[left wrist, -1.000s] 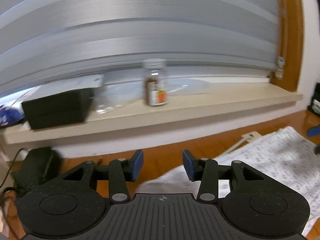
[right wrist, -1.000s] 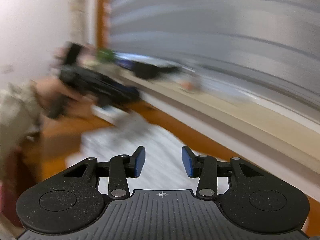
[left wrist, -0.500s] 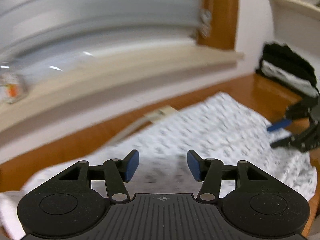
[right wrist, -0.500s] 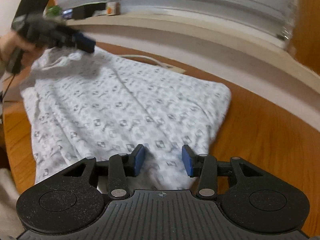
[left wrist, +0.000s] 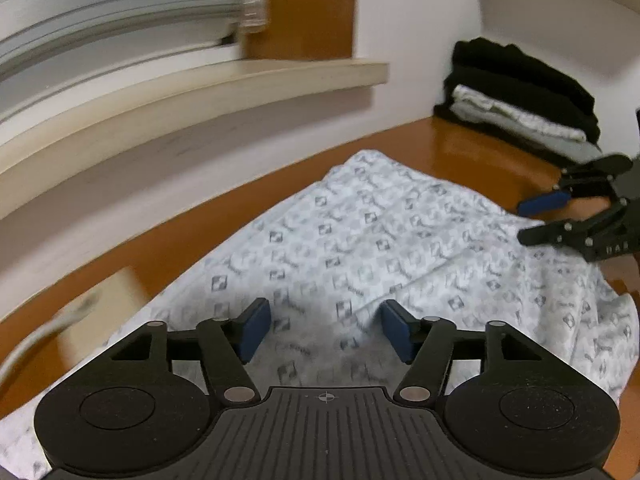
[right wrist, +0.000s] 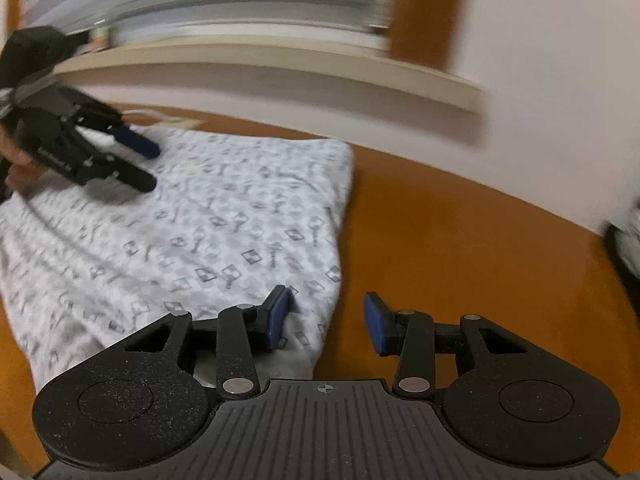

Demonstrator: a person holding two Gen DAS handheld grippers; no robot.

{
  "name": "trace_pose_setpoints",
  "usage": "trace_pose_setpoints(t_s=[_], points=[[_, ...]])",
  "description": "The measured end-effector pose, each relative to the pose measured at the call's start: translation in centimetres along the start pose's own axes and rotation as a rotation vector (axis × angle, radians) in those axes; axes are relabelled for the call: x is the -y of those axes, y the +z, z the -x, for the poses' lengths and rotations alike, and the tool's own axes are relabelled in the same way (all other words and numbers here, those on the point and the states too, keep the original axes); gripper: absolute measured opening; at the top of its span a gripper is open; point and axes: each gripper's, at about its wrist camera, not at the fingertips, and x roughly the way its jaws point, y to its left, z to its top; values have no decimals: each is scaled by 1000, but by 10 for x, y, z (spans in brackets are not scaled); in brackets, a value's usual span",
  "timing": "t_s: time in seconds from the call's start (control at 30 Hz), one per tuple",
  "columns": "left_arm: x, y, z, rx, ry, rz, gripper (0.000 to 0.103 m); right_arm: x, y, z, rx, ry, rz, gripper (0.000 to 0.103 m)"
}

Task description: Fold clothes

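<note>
While the left hand-held gripper (left wrist: 326, 330) hangs low over the patterned white garment (left wrist: 400, 248), its blue pads stand wide apart with cloth showing between them and nothing clamped. Ahead of it the garment lies spread on the orange tabletop (left wrist: 472, 152); beyond, to its right, sits a stack of folded clothes (left wrist: 520, 92), and the other gripper reaches in over the cloth's right edge. From the right wrist, the right hand-held gripper (right wrist: 326, 320) is likewise open, its left pad over the garment's near corner, its right pad above bare tabletop. Far to its left, the left gripper hovers over the cloth.
</note>
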Motion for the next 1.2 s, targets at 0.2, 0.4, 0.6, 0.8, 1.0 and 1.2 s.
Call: trace_pose_setpoints(t_s=[0.2,0.4,0.6,0.8,1.0,1.2], points=[[40,50,-45,10,-84,38,68,54,-27,24,46,-35,-132,42],[50,113,-93,14,-120,32,68,75,-58,52,104,-14,-251,44],[42,131,-144,-71,-156,74,47,81,-72,64,159,75,-344,44],[42,133,-163,-85,-192,77,12,79,-76,52,163,132,-373,44],[45,134,-152,34,-95,65,1,70,-80,60,212,158,-350,13],[59,137,-148,120,-113,77,2,51,-98,90,198,125,-342,11]])
